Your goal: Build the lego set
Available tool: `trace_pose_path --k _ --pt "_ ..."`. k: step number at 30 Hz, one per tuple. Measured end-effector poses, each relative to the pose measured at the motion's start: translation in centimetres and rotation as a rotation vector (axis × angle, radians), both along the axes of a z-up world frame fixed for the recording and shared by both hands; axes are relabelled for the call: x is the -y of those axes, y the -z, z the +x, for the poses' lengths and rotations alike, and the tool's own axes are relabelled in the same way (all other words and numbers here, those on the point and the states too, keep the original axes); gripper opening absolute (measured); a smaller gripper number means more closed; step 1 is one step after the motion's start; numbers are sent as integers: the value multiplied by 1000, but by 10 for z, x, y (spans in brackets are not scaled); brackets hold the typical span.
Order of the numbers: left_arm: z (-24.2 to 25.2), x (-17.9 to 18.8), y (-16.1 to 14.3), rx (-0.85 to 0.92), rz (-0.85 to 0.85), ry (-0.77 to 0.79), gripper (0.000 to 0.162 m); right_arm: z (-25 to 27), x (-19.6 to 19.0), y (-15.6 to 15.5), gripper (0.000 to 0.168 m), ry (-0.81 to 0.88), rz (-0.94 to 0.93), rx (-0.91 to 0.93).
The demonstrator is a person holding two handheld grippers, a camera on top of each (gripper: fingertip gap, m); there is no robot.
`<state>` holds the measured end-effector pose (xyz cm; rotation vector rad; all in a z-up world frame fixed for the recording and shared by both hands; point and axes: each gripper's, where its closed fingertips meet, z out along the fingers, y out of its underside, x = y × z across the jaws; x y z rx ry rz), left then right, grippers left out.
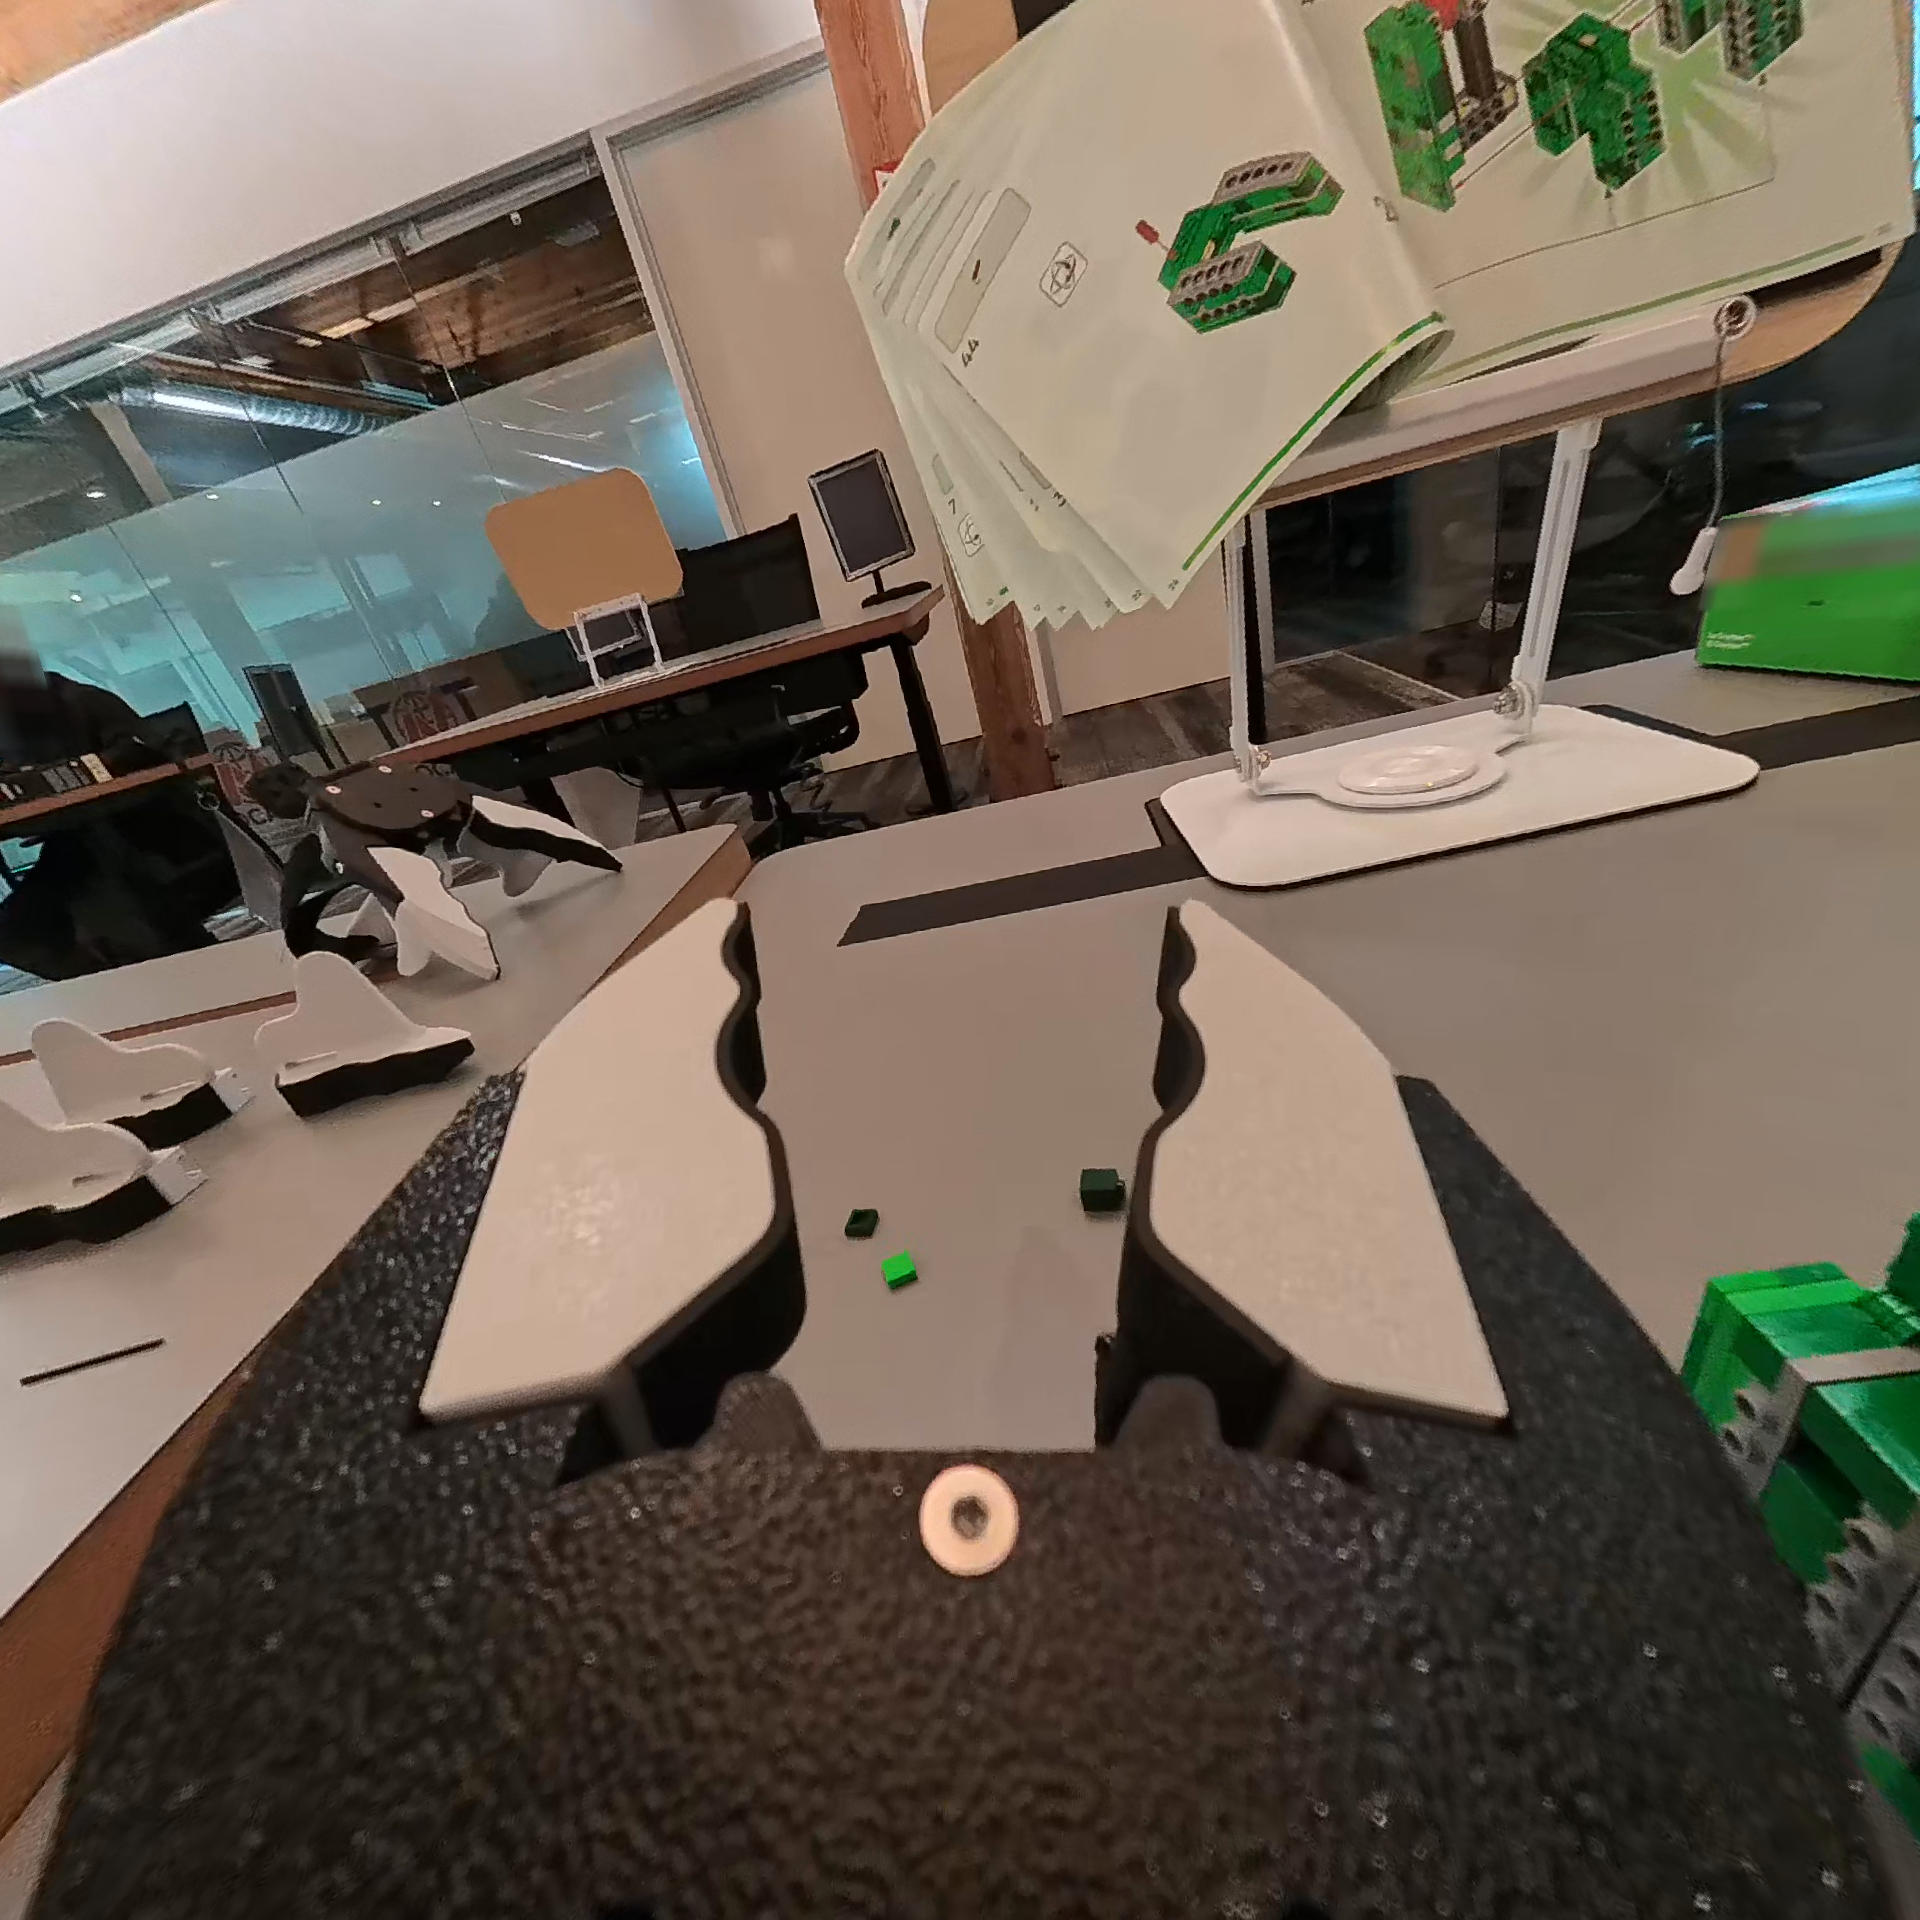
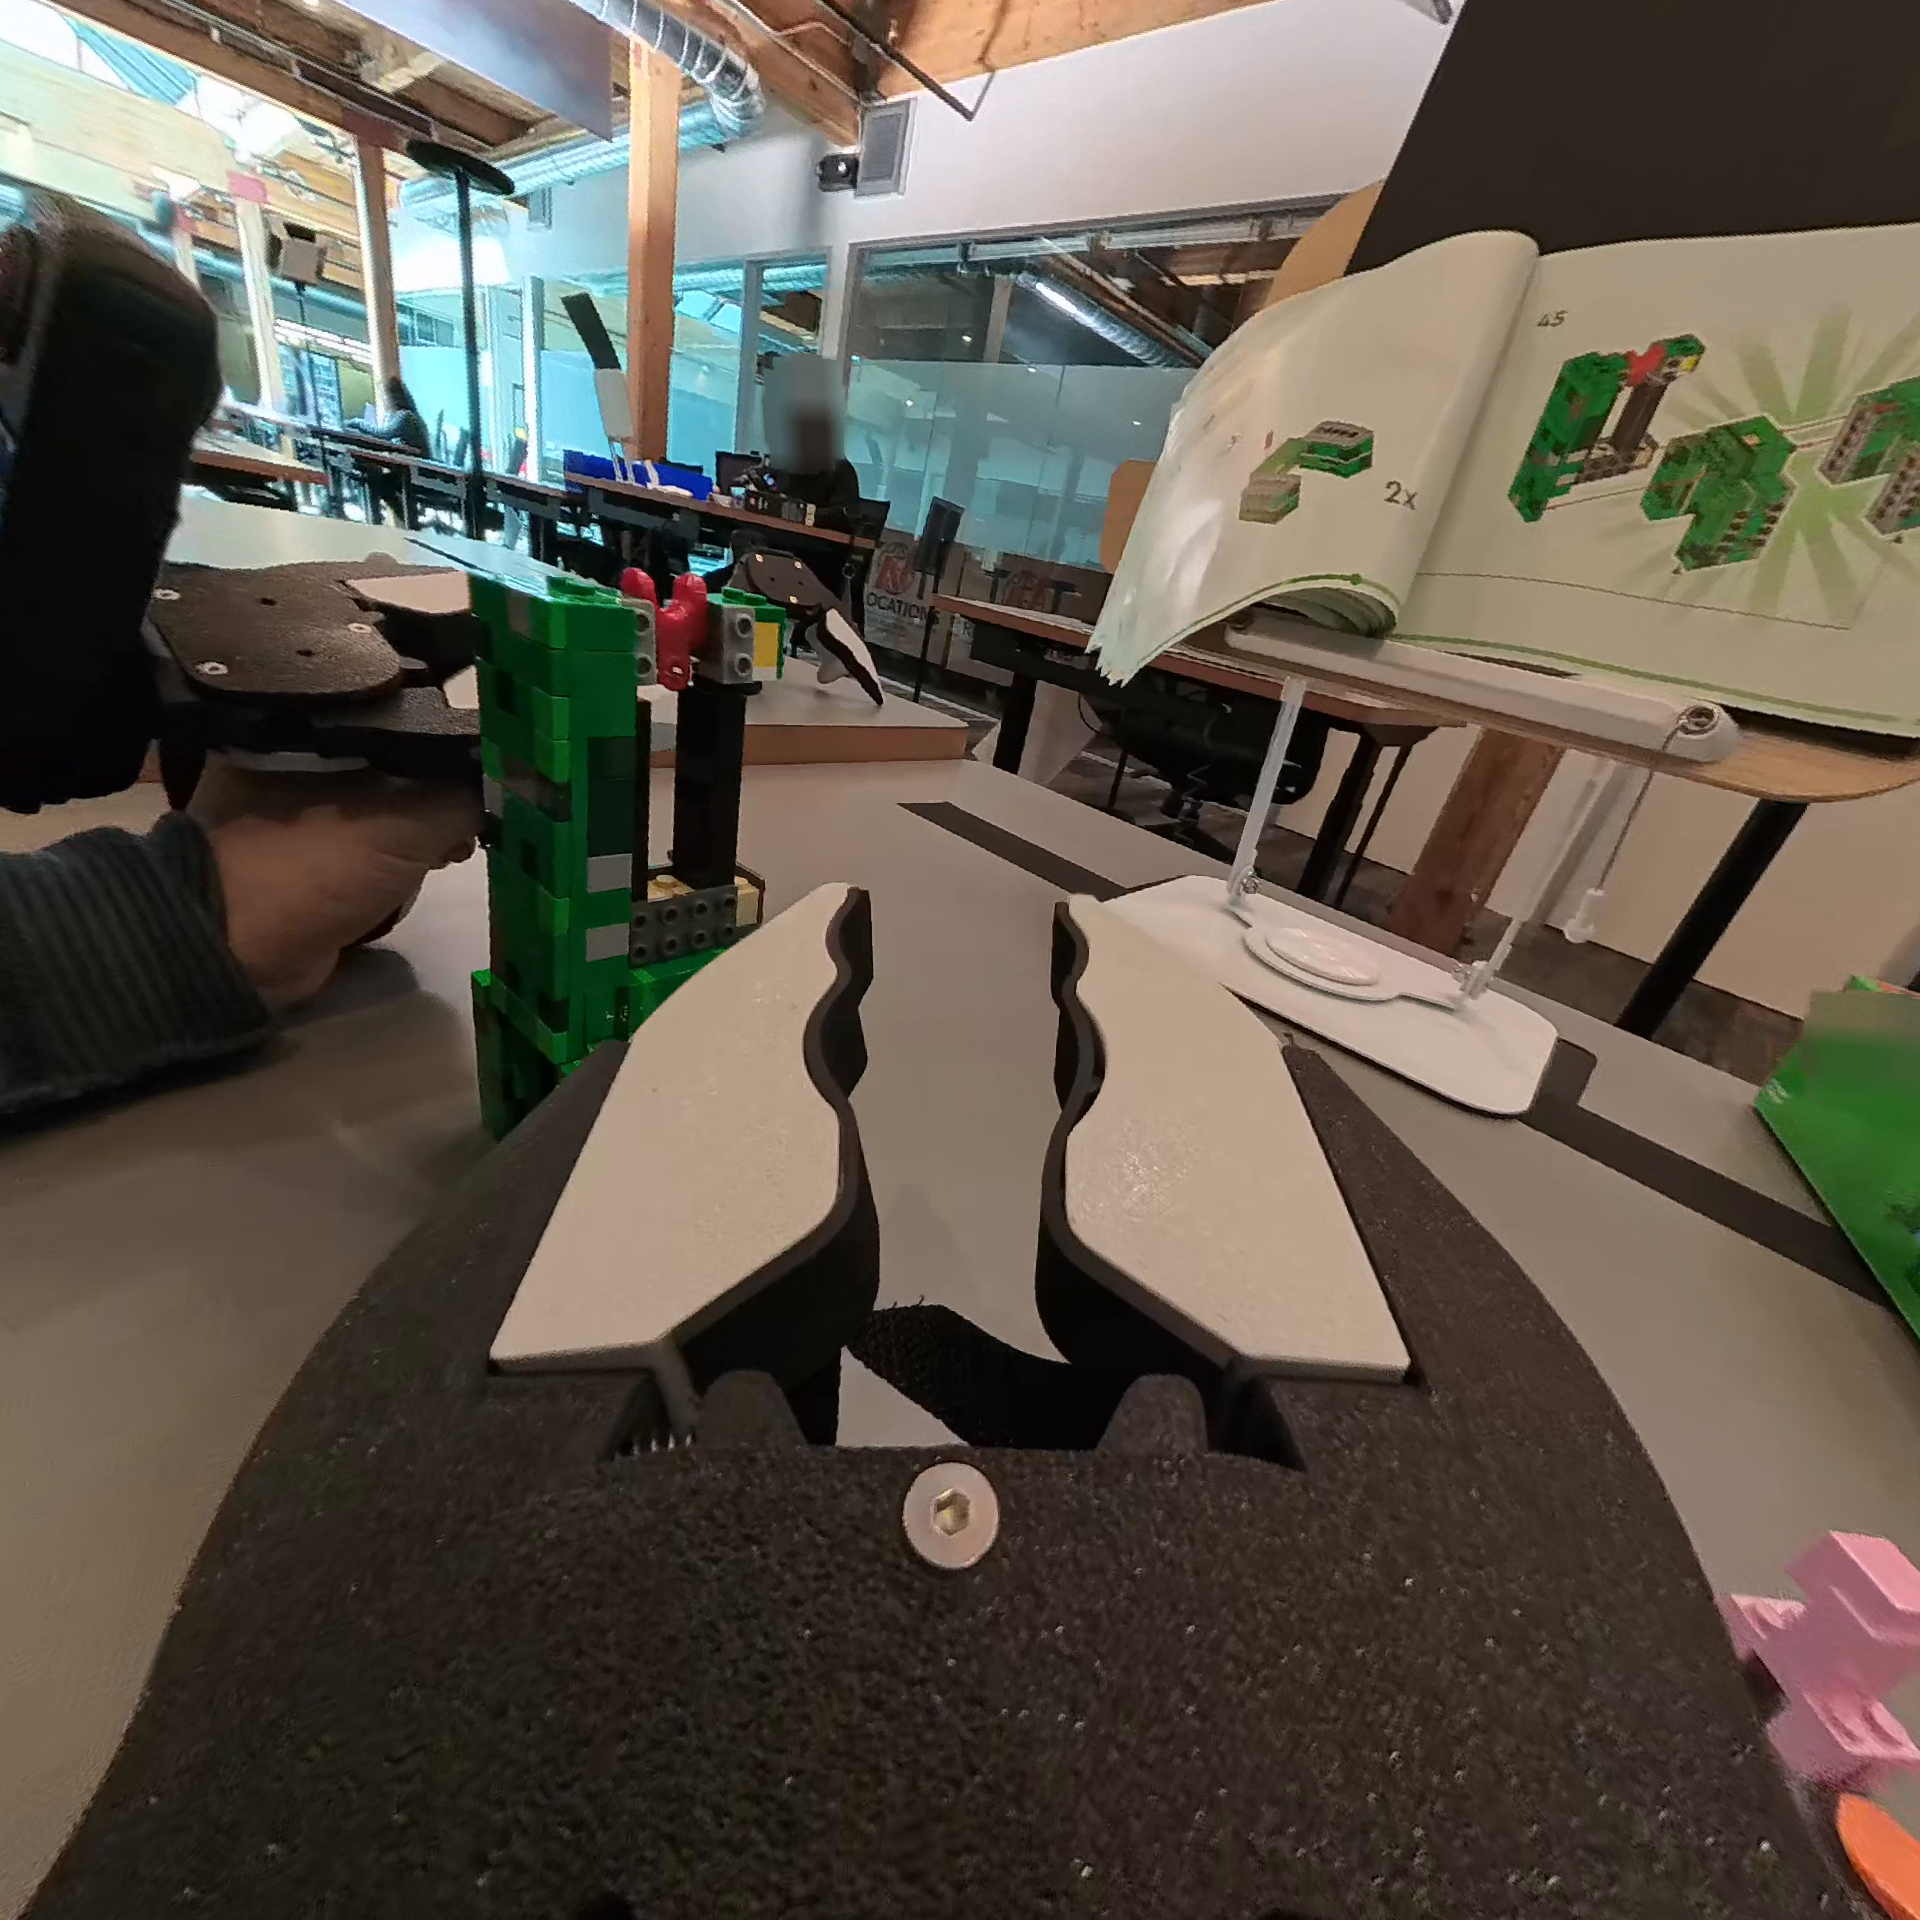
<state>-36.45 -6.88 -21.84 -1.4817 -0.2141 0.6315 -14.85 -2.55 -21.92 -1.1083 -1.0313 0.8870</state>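
Observation:
My left gripper (image 1: 958,935) is open and empty, low over the grey table (image 1: 1455,1039). Three small green pieces lie between its fingers: a dark green one (image 1: 860,1223), a bright green one (image 1: 899,1270) and a dark green one (image 1: 1101,1190) by the right finger. The tall green lego build (image 2: 561,831), with a red piece (image 2: 675,623) and a black column (image 2: 712,769), stands upright on the table; its edge also shows in the left wrist view (image 1: 1808,1403). My right gripper (image 2: 958,912) is open and empty, just right of the build. A hand (image 2: 312,883) holds the left gripper beside the build.
An open instruction booklet (image 2: 1662,468) rests on a white stand (image 2: 1382,997) at the back right. A green box (image 2: 1860,1122) lies at the right edge. A pink lego piece (image 2: 1849,1642) and an orange thing (image 2: 1881,1860) sit near right. Spare gripper fingers (image 1: 353,1049) lie on the left table.

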Motion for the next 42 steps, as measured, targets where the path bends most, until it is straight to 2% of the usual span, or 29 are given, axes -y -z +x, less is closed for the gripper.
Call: trace_pose_path --k 3,7,11,15,19,31,39,42 --pt "0 1 -2 13 27 18 72 -9 17 4 39 -163 -21 19" --pt "0 -2 -2 21 29 34 71 -11 52 12 66 -484 -28 95" --pt "3 -7 -1 38 33 71 71 -25 48 25 89 -563 -87 253" --pt "3 -9 -1 54 45 88 71 -44 55 26 100 -680 -168 352" --pt "2 -11 0 69 47 100 71 -58 65 28 95 -766 -183 446" --pt "3 -14 0 80 53 114 70 -74 82 24 95 -886 -144 478" --pt "3 -14 0 80 54 116 70 -75 83 22 75 -863 -138 423" --pt "3 -13 -1 84 59 116 70 -75 81 21 60 -845 -124 411"
